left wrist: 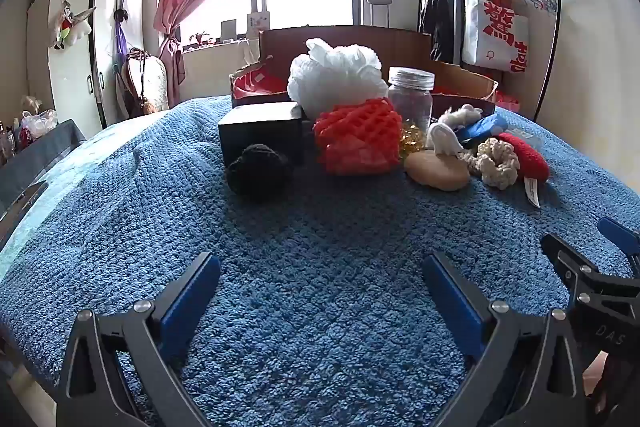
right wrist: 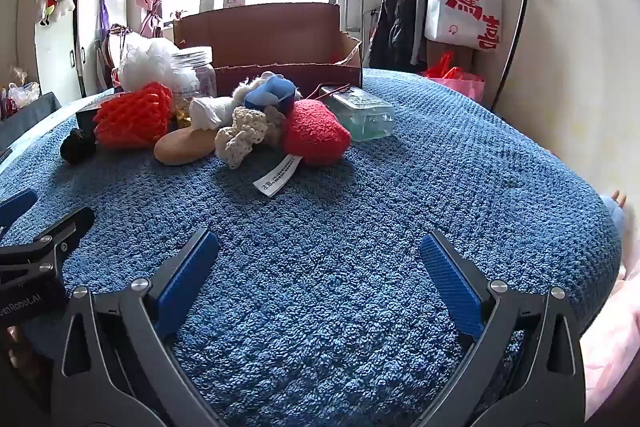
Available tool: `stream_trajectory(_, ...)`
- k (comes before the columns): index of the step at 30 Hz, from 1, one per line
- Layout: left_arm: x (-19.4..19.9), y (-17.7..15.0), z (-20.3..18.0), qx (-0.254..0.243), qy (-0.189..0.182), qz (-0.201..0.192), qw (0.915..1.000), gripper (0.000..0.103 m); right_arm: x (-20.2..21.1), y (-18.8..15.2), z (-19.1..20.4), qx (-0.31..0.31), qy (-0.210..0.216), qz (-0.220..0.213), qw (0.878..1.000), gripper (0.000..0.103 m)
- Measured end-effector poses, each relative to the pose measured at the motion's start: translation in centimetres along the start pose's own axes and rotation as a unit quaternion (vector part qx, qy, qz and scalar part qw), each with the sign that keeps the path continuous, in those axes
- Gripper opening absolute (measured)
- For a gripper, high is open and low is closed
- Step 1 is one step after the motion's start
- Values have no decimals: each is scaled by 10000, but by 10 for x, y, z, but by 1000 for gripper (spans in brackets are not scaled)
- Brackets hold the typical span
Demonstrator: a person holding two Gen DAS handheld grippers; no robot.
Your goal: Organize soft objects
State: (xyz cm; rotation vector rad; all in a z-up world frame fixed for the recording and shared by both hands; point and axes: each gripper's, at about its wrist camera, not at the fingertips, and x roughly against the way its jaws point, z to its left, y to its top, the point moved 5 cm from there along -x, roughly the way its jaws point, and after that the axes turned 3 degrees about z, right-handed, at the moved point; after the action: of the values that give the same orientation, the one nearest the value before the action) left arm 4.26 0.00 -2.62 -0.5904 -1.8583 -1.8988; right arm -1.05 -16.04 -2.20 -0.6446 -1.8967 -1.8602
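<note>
While both jaws are standing wide apart and empty, the left hand-held gripper (left wrist: 320, 307) and right hand-held gripper (right wrist: 318, 283) are hovering over the bare blue towel (right wrist: 360, 211). Beyond, the soft things are lying heaped: red plush heart (right wrist: 316, 135), cream crochet scrunchie (right wrist: 242, 135), red foam net (right wrist: 134, 121), white bath pouf (left wrist: 336, 75). The cardboard box (right wrist: 280, 39) is waiting behind, probably the destination. Best approach, I judge: take the nearest item, the heart, low and centred, avoiding the glass jar (left wrist: 410, 95).

The left gripper (left wrist: 320, 269) hangs wide open and empty above the blue towel (left wrist: 320, 227), well short of the red foam net (left wrist: 357, 137) and white bath pouf (left wrist: 336, 75).
</note>
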Motion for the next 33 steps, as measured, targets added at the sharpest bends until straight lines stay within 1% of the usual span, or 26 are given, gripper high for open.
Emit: stream_trajectory(33,0,0,0,12,-9,23,10000,103,1,0,1,-18,10,-12,10000,103)
